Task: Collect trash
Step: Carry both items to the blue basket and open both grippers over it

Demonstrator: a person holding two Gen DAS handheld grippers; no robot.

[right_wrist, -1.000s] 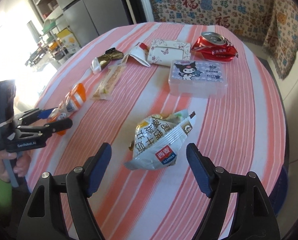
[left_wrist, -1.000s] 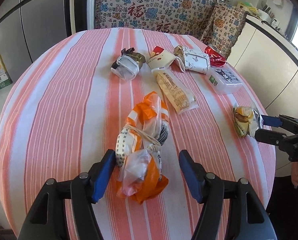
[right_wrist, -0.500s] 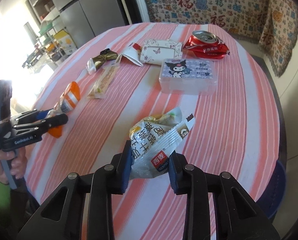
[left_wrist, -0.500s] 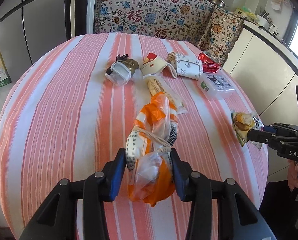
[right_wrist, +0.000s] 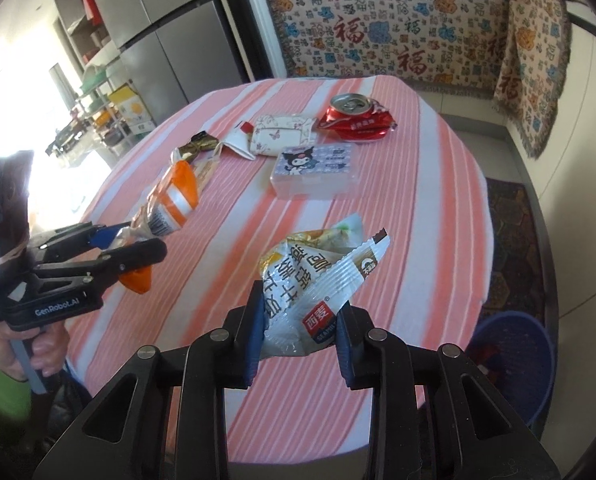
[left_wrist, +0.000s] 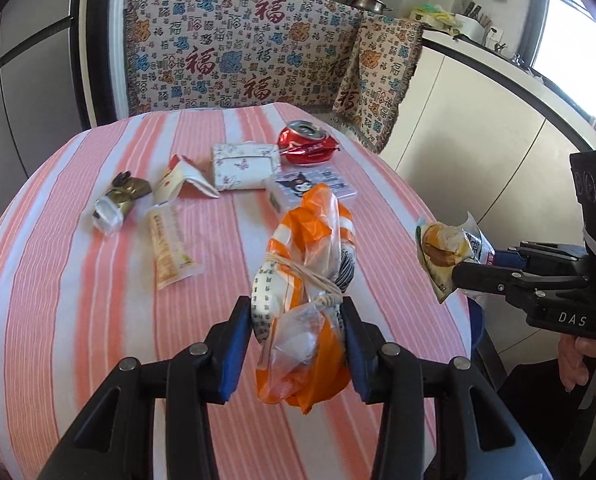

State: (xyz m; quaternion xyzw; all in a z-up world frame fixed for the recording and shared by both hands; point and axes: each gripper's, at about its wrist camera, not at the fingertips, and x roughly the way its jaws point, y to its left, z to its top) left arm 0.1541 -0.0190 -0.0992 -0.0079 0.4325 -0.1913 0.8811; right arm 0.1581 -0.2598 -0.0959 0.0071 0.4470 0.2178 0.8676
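My left gripper [left_wrist: 296, 334] is shut on an orange and clear plastic bag bundle [left_wrist: 306, 280] tied with string, held above the striped tablecloth [left_wrist: 78, 300]. The bundle also shows in the right wrist view [right_wrist: 170, 208]. My right gripper [right_wrist: 300, 330] is shut on a silver snack wrapper [right_wrist: 318, 276], lifted off the table; it shows at the right of the left wrist view [left_wrist: 444, 252].
On the table lie a crushed red can [left_wrist: 308, 144], a floral tissue pack [left_wrist: 244, 164], a clear cartoon box [right_wrist: 314, 168], a folded paper cup [left_wrist: 182, 180], a gold wrapper [left_wrist: 120, 200] and a long snack wrapper [left_wrist: 172, 246]. A blue bin [right_wrist: 514, 360] stands beside the table.
Both grippers closed on their items, the bag bundle and the snack wrapper, and lifted them off the table. Both views rose and tilted up.
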